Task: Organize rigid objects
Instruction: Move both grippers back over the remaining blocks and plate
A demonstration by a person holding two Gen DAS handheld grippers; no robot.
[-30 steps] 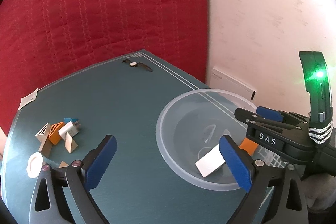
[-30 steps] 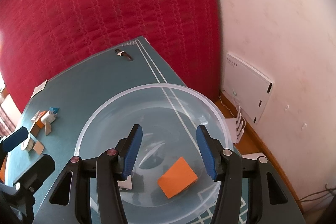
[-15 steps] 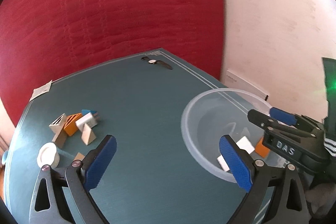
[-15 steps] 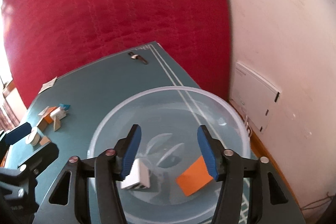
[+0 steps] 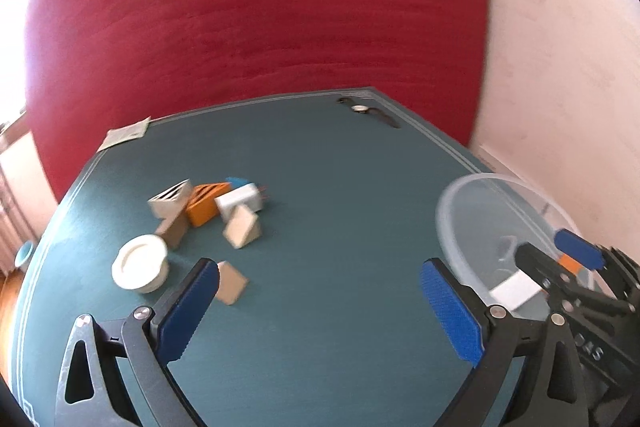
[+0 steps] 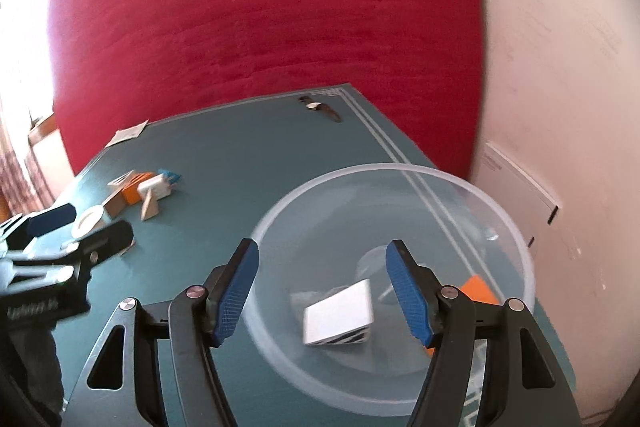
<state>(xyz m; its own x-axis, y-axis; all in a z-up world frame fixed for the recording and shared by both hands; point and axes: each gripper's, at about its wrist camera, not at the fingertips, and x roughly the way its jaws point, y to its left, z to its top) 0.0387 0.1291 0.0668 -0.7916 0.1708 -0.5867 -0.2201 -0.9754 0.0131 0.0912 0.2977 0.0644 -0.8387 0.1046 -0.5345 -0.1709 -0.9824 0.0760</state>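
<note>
I am putting hard little things into the bowl (image 6: 516, 239) so they are all in one place. The bowl is sitting on the right side of the table (image 5: 340, 195), close to my right gripper (image 6: 324, 291), so it is easy to drop things in. A white block (image 6: 338, 311) and an orange block (image 6: 478, 289) are lying in the bottom of the bowl.

My right gripper is hanging over the bowl. Its jaws are opening, and nothing is between them. The white block is lying loose below them, not touching the blue pads (image 6: 236, 295).

The other blocks (image 5: 208, 207) are waiting in a small heap on the left side of the table, with a white cap (image 5: 140, 263) and a tan block (image 5: 230, 283) just beside the heap. I think those go in the bowl next.

My left gripper (image 5: 320, 311) is pointing down at the table near that heap. It is wide open and holding nothing. The tan block is right next to its left pad, but I cannot tell if they are touching.

A watch (image 5: 366, 110) is lying far back, well away from everything.
</note>
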